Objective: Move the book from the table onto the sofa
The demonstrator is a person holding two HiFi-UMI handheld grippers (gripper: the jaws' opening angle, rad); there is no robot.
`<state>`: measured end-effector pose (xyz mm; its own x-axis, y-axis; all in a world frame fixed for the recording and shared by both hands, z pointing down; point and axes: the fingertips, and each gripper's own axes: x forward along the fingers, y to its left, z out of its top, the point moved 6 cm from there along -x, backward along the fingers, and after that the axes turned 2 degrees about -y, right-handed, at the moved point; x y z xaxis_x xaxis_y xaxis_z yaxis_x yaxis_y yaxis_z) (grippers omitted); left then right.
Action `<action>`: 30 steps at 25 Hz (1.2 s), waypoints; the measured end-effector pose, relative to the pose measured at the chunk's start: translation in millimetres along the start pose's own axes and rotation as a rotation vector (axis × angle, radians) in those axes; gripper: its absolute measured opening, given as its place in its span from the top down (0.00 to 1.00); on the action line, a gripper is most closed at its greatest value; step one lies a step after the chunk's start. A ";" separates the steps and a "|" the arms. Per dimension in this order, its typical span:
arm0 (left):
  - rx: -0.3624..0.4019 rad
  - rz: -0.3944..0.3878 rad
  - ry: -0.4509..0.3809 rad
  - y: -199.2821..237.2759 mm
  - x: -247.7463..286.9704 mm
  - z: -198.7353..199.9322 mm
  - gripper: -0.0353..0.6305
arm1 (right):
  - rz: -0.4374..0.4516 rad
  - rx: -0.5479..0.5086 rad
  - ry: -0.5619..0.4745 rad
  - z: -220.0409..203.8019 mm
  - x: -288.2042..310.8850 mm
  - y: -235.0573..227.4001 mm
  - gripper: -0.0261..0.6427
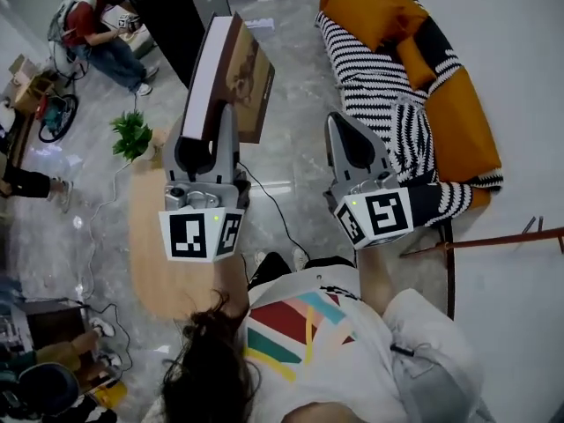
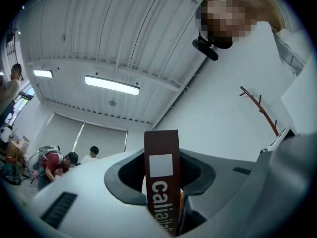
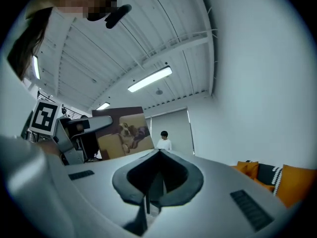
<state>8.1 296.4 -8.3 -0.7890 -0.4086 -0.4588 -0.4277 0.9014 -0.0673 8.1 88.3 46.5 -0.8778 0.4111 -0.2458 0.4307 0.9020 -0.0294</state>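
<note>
The book (image 1: 236,76) has a brown cover with a dog picture and stands upright in the air, above the floor between table and sofa. My left gripper (image 1: 211,117) is shut on its lower edge; in the left gripper view the brown spine (image 2: 162,180) fills the gap between the jaws. My right gripper (image 1: 340,123) hangs beside it to the right, shut with nothing in it, its tips meeting (image 3: 159,153). The right gripper view shows the book's cover (image 3: 124,132) at its left. The sofa (image 1: 463,122), orange with a black-and-white striped throw (image 1: 379,86), lies at the upper right.
A light wooden table (image 1: 163,245) is at the lower left, with a small green plant (image 1: 132,135) by its far end. A black cable (image 1: 278,205) crosses the marble floor. A dark cabinet (image 1: 176,20) stands behind, people sit at the left, and a brown rack (image 1: 493,241) is at the right.
</note>
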 end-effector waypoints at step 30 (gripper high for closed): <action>-0.348 -0.580 -0.005 -28.8 325.8 -208.7 0.73 | -0.540 -0.132 0.083 -57.2 115.2 -204.7 0.94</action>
<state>-328.7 107.5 29.1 -0.3868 -0.8112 -0.4385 -0.8993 0.4370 -0.0151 -193.2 -41.5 79.5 -0.9822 -0.1100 -0.1524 -0.1102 0.9939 -0.0072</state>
